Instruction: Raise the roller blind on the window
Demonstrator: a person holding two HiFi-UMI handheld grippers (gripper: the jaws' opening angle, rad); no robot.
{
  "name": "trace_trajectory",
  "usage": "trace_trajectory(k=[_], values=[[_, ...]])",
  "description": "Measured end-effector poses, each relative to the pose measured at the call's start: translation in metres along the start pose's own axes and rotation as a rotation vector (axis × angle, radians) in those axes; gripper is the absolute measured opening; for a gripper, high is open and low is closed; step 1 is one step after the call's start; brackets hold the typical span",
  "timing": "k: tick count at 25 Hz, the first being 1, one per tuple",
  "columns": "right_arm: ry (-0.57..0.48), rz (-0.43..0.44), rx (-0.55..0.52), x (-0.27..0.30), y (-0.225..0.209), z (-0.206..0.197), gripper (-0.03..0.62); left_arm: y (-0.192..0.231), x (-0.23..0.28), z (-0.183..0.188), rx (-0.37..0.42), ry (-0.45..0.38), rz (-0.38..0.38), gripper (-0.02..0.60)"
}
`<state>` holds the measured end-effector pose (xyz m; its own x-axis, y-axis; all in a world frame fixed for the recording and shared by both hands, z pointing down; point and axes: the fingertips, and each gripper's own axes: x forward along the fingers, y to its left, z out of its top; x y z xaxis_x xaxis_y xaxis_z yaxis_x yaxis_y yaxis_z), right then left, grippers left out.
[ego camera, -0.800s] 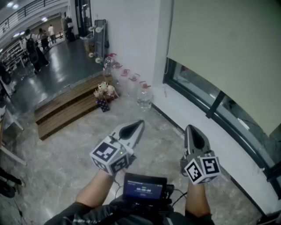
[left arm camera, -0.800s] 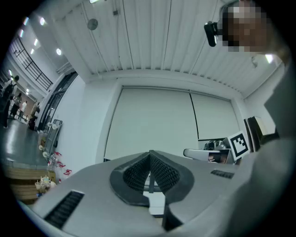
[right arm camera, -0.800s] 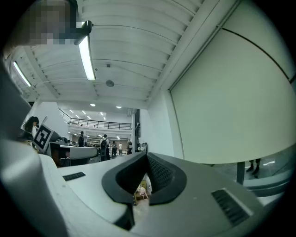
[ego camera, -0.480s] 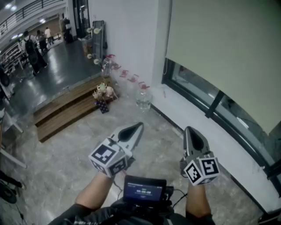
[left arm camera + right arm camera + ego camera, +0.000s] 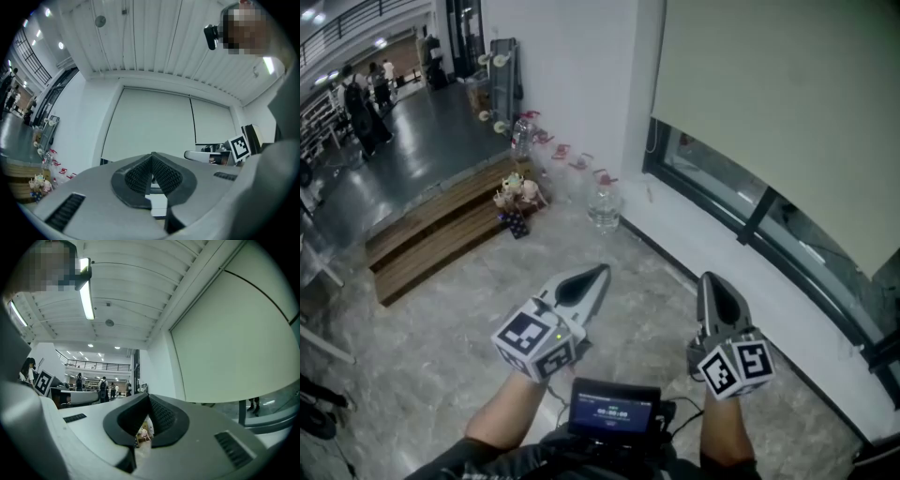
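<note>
Between the pressed-together jaws of the left claw (image 5: 592,277) nothing is held; in its own view the ribbed pads are seen meeting at the tip. The right claw (image 5: 715,292) is likewise closed and empty. Both are carried low in front of the body, side by side and tipped slightly upward, well apart from the window (image 5: 717,187). This is judged to be a resting carry, since nothing has been reached for yet. Just behind them, at the person's waist, a small screened device (image 5: 614,411) is worn.

Ahead and to the right, the roller blind (image 5: 778,103) is seen drawn down over most of the window, with only a strip of glass left bare at its foot, above a white sill (image 5: 811,337). At the blind's left edge a thin cord (image 5: 649,141) can be made out. It is taken to be the pull cord, though it is too small for certainty. The task is judged not to have been begun.

On the floor (image 5: 441,347) near that corner a large water bottle (image 5: 605,208) is stood, with small toys (image 5: 517,195) and wooden steps (image 5: 441,230) further left. The bottle is placed nearest the way to the cord and would probably have to be stepped around. People (image 5: 361,98) are seen far off in the hall.
</note>
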<state>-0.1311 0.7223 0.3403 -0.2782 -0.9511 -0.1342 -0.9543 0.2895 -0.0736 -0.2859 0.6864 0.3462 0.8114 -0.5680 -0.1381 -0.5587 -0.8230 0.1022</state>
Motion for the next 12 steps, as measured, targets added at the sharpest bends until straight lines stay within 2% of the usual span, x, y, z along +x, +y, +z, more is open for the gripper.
trace_trajectory(k=[5,9,12], values=[[0.018,-0.032,-0.011,0.003,0.007,-0.005,0.0,0.002,-0.005,-0.004,-0.006,0.003,-0.074,-0.003],[0.019,-0.025,-0.022,0.012,0.012,-0.002,0.0,0.011,-0.003,-0.001,-0.043,-0.005,-0.072,-0.003],[0.005,-0.005,-0.015,0.025,0.006,-0.002,0.0,0.02,0.009,0.0,-0.04,-0.008,-0.072,-0.003]])
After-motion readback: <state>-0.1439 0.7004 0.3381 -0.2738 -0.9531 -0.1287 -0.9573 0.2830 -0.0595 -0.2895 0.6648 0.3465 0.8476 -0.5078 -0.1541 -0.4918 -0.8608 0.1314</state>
